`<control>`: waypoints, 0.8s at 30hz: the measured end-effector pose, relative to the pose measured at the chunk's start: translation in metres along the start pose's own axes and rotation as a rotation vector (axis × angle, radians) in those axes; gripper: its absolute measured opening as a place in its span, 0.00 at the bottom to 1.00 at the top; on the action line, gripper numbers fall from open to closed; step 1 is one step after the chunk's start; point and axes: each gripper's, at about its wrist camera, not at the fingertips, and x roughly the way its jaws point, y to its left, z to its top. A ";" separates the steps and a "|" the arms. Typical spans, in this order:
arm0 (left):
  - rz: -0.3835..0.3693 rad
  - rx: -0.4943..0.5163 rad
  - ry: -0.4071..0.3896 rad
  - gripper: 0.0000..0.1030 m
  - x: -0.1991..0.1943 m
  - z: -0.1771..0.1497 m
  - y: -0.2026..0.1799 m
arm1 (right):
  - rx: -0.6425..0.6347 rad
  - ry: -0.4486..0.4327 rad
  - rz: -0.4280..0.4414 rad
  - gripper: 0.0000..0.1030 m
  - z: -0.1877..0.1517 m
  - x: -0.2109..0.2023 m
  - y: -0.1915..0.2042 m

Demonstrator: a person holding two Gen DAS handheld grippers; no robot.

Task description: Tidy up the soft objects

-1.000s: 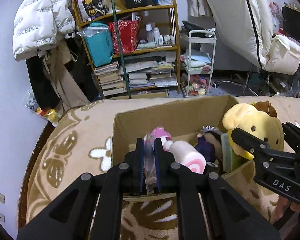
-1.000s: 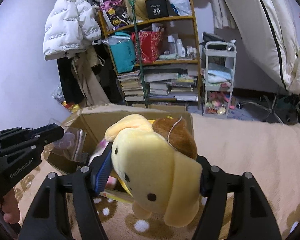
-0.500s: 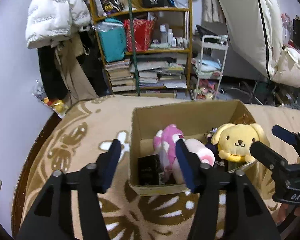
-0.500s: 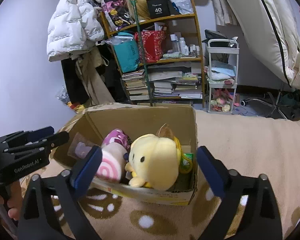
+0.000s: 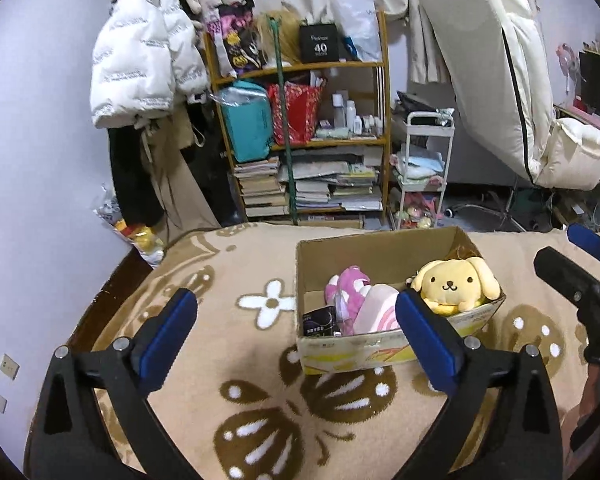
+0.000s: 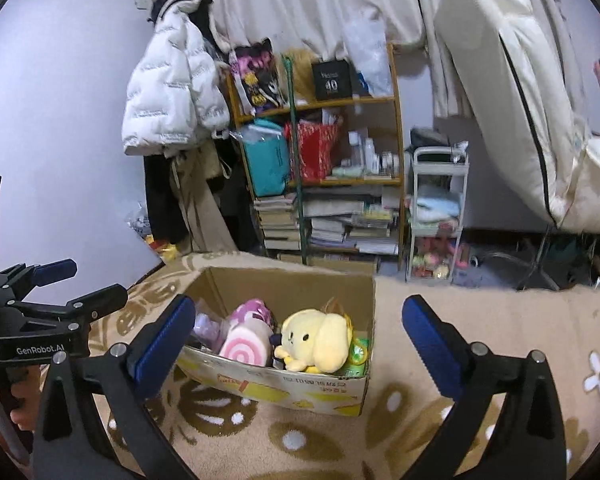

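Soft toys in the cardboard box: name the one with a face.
The yellow dog plush at the box's right end: it has black eyes and a mouth. The pink swirl roll cushion and pink-purple plush show none.

yellow dog plush (image 5: 456, 283) sits in cardboard box (image 5: 352, 347).

Cardboard box (image 5: 384, 248): near wall hides the lower parts of the yellow plush dog (image 5: 456, 282), pink swirl roll plush (image 5: 376, 314) and pink-white plush (image 5: 348, 286); a purple item (image 6: 206, 326) in the right wrist view, half behind the left finger at lower left, unidentifiable; box print (image 6: 320, 386) too small to read; right tool (image 5: 580, 280) cut by the right frame edge; shelf bottles (image 5: 350, 114) too small to tell.
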 end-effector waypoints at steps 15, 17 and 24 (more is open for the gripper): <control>0.056 -0.084 -0.220 0.96 -0.102 -0.034 0.026 | -0.037 -0.078 -0.006 1.00 -0.002 -0.075 0.011; 0.054 -0.098 -0.245 0.96 -0.112 -0.040 0.029 | -0.036 -0.092 -0.010 1.00 -0.004 -0.082 0.010; 0.073 -0.100 -0.259 0.96 -0.118 -0.060 0.024 | -0.068 -0.157 -0.030 1.00 -0.018 -0.106 0.010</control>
